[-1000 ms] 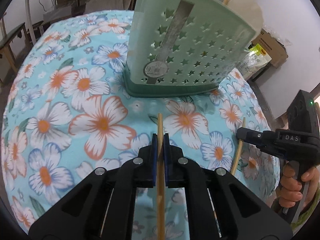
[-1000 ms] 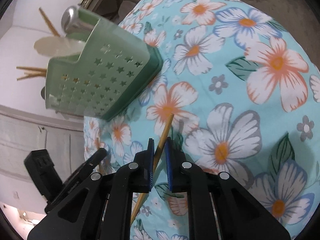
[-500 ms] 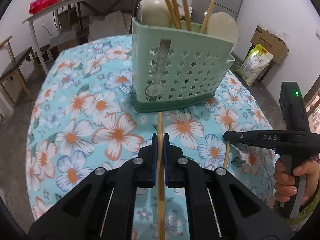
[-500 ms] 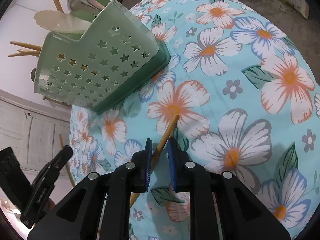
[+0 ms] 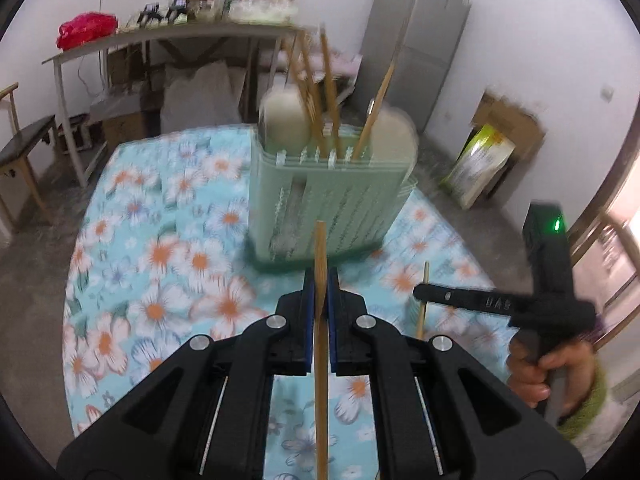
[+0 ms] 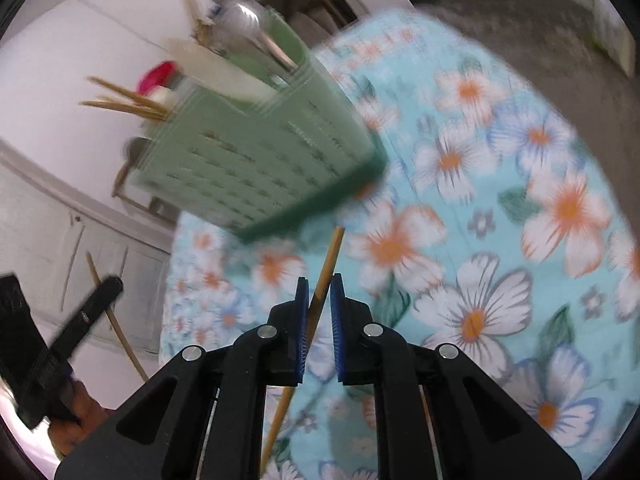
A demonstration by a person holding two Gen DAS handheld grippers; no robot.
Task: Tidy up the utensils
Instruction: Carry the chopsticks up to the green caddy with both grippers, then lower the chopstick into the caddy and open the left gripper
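Observation:
My left gripper is shut on a wooden chopstick that runs up between its blue pads, lifted over the floral table. Behind it stands the green star-holed utensil holder, with several chopsticks and pale spoons standing in it. My right gripper has a second chopstick slanting between its pads, and its jaws are closing on it. The left wrist view shows that gripper to the right, its chopstick clear of the cloth. The holder looks tilted and blurred.
A person's hand holds the right gripper's handle. Beyond the table are a grey fridge, a cluttered shelf table, a cardboard box with a yellow bag and a bench. The left gripper shows at the lower left.
Both grippers have risen with their chopsticks, so the holder's top and contents have come into the left view. The right gripper has rolled, and its pads parted slightly, then narrowed again.

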